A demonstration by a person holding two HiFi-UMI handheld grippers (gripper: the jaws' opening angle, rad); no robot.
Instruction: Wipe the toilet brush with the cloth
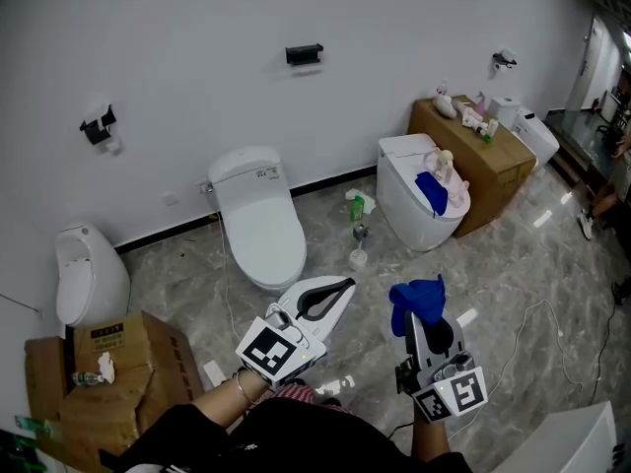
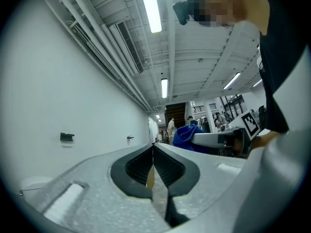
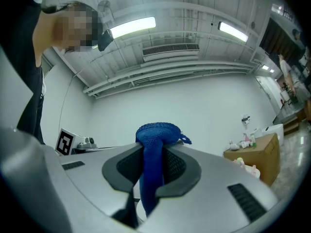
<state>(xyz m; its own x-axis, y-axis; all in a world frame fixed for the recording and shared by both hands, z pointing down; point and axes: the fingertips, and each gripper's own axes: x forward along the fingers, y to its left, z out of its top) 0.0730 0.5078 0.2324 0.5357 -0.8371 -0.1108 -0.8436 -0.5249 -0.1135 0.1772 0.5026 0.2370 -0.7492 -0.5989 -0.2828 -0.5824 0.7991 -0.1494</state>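
The toilet brush (image 1: 359, 247) stands in its holder on the floor between two toilets, well ahead of both grippers. My right gripper (image 1: 421, 318) is shut on a blue cloth (image 1: 416, 299), which bunches above the jaw tips. In the right gripper view the cloth (image 3: 154, 141) hangs down between the closed pads of the right gripper (image 3: 152, 147). My left gripper (image 1: 345, 285) is shut with nothing in it; in the left gripper view the left gripper (image 2: 153, 146) has its pads meeting. The cloth (image 2: 183, 135) also shows there off to the right.
A white toilet (image 1: 258, 215) stands against the wall, another toilet (image 1: 419, 200) to its right with a blue rag on its lid. A green bottle (image 1: 357, 205) sits behind the brush. Cardboard boxes (image 1: 118, 368) lie at the left, a big box (image 1: 493, 166) at the right. A cable (image 1: 532, 323) runs over the floor.
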